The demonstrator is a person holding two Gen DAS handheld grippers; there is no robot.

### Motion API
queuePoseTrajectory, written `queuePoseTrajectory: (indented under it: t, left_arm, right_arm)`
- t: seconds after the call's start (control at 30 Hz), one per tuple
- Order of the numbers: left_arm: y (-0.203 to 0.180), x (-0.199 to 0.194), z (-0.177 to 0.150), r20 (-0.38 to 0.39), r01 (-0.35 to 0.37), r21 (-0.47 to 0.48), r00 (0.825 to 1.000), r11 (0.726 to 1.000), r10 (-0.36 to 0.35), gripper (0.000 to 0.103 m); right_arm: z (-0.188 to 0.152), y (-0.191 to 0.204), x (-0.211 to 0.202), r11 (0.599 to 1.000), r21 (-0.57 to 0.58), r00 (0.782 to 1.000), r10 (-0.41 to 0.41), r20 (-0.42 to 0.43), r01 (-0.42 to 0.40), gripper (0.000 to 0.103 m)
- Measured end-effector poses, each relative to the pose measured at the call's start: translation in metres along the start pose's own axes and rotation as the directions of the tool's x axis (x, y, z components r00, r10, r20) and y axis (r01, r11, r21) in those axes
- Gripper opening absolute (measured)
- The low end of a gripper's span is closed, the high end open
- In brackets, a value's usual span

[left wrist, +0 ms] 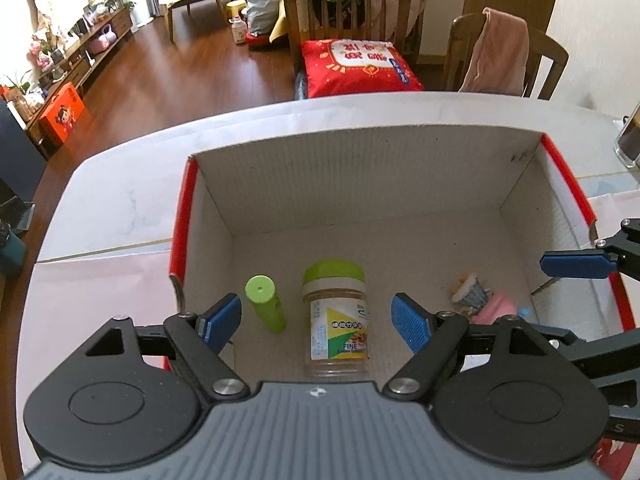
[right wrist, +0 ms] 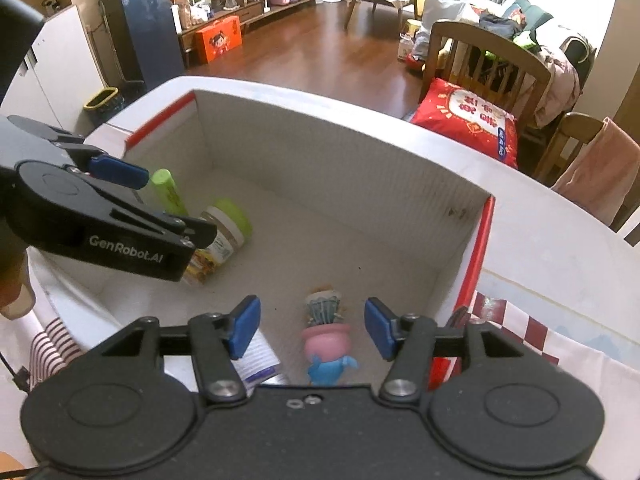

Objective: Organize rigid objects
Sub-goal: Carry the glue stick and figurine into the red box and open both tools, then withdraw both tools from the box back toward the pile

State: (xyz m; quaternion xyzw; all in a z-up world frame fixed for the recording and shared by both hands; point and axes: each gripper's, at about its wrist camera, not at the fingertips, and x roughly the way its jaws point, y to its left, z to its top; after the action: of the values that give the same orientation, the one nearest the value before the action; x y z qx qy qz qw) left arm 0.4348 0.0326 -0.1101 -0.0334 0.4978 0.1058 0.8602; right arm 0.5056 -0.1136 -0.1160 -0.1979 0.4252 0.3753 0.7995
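Both tongs [left wrist: 316, 322] [right wrist: 312, 330] gape over jar [left wrist: 335, 324], figurine [right wrist: 326, 330].

Your box [left wrist: 360, 184] is white inside with red rims. At six o'clock in it: a lime-green tube [left wrist: 266, 304], a clear jar [left wrist: 336, 320] — green lid, yellow-green label — and towards three, a pink-potted figurine [right wrist: 326, 328] over a blue one [right wrist: 330, 370]

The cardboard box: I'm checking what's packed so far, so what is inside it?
Inside the cardboard box lie a green tube, a green-lidded jar and a pink-potted cactus figurine. The tools hide the near floor.
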Motion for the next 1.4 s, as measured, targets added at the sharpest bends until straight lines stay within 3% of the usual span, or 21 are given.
queuePoseTrajectory:
  t: [0.63,1.0,1.4]
  left_arm:
    - [-0.003,-0.077,-0.028,0.120,-0.007,-0.026,0.993,1.000,0.010,0.082]
    - [0.006,-0.125,-0.058,0.189,0.037,-0.061,0.982,0.997,-0.025,0.082]
    - [0.023,-0.165,-0.101,0.246,0.080,-0.031,0.967,0.996,-0.070,0.082]
  right_arm:
    - [-0.020,0.019,-0.062,1.000,0.018,0.993,0.013,0.113,-0.015,0.071]
    - [-0.038,0.036,-0.103,0.998,0.065,0.983,0.011,0.182,-0.023,0.084]
    - [-0.073,0.070,-0.147,0.992,0.127,0.966,-0.011,0.259,-0.022,0.099]
